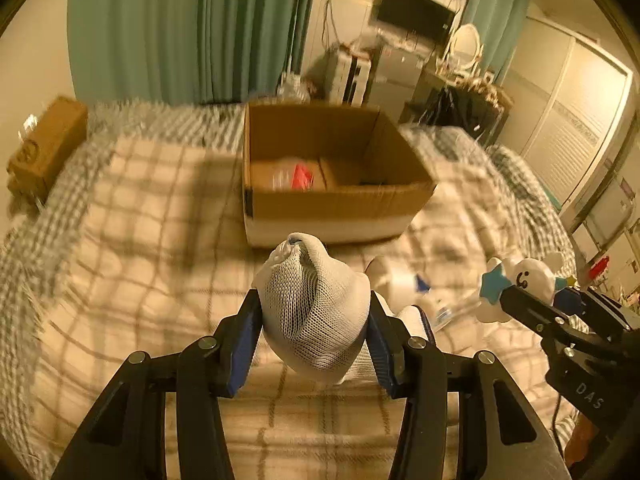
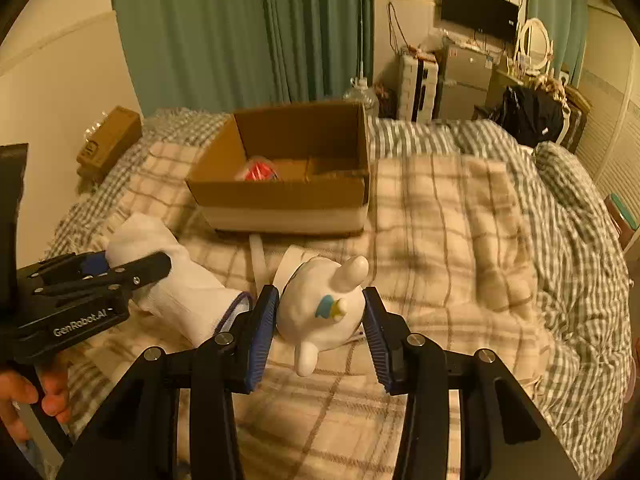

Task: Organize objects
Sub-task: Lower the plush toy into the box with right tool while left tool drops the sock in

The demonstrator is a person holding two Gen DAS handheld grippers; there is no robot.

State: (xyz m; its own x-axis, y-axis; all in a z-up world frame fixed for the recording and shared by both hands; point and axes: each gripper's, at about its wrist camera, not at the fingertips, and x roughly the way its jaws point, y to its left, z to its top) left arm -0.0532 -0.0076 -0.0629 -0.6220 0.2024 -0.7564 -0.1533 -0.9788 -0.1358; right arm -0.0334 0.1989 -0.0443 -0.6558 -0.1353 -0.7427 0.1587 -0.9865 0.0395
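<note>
On the bed: you're working over a plaid blanket (image 2: 440,208) with both grippers out in front of you.

Left gripper (image 1: 314,320): you're squeezing a white sock bundle (image 1: 316,304) between the blue pads (image 1: 245,344), jaws pressed into both sides of it. In the right wrist view the same bundle (image 2: 180,280) is sitting pinched in that gripper (image 2: 132,270), low over the blanket and left of the toy.

Right gripper (image 2: 318,320): you're holding a white cartoon toy (image 2: 324,304) with a blue and yellow star on it. The left pad is touching its side, the right one is right at its other side (can't quite tell if that one is making contact). From the left wrist view the toy (image 1: 516,280) is showing at the tip of the right gripper (image 1: 516,294), jaws closed in on it.

Cardboard box (image 2: 288,192): it's sitting open on the blanket just beyond both grippers, with something red (image 2: 260,172) lying inside toward its left half (too blurry to name).

Between the grippers: another white item (image 1: 396,276) is lying on the blanket, close to the box's front wall.

Background: green curtains (image 2: 240,32) are hanging behind the bed, and a small brown box (image 2: 110,136) is sitting off the bed's far left corner.
</note>
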